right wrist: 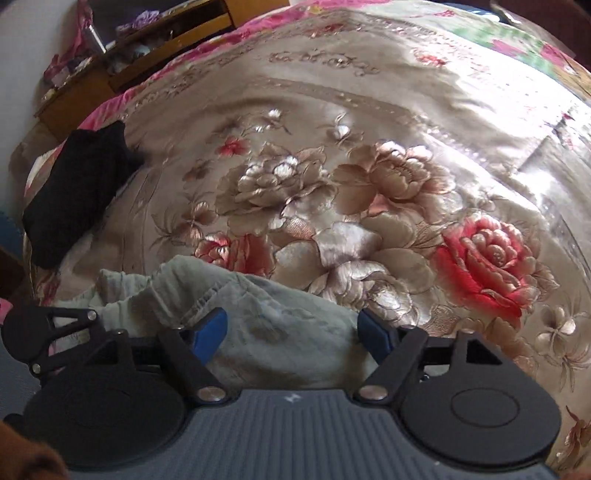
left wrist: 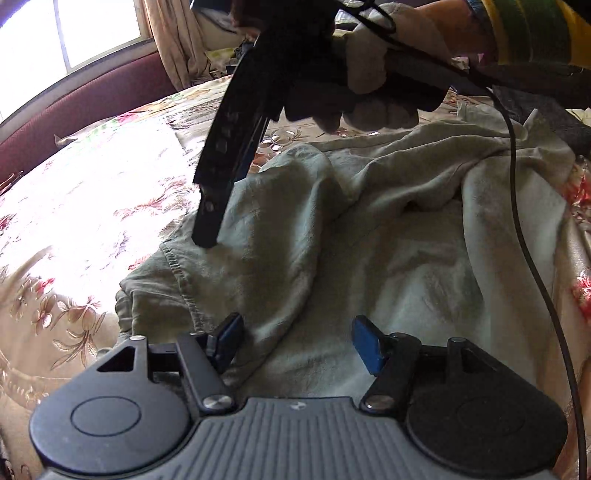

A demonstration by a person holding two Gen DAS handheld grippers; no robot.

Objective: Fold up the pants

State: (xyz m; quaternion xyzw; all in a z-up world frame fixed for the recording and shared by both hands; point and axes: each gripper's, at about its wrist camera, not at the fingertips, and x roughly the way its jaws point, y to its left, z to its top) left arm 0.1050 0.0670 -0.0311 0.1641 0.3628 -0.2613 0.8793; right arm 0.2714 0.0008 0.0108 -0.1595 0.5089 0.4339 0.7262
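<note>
Pale grey-green pants [left wrist: 369, 229] lie crumpled on a floral bedspread [left wrist: 92, 206]. My left gripper [left wrist: 299, 343] hovers low over the cloth, its blue pads [left wrist: 367, 345] spread apart and pinching nothing. In the same view a gloved hand [left wrist: 373, 74] holds my right gripper [left wrist: 207, 236], whose tips point down at a stitched hem at the left side of the pants. In the right wrist view my right gripper [right wrist: 291, 334] stands open over a hemmed edge of the pants [right wrist: 258, 314]. Cloth lies under and between its pads, which do not press on it.
A black garment [right wrist: 74, 192] lies at the bed's left side, with wooden furniture [right wrist: 147, 44] beyond it. A window [left wrist: 74, 29] and curtain [left wrist: 173, 44] stand behind the bed. A black cable [left wrist: 517, 221] hangs across the right of the pants.
</note>
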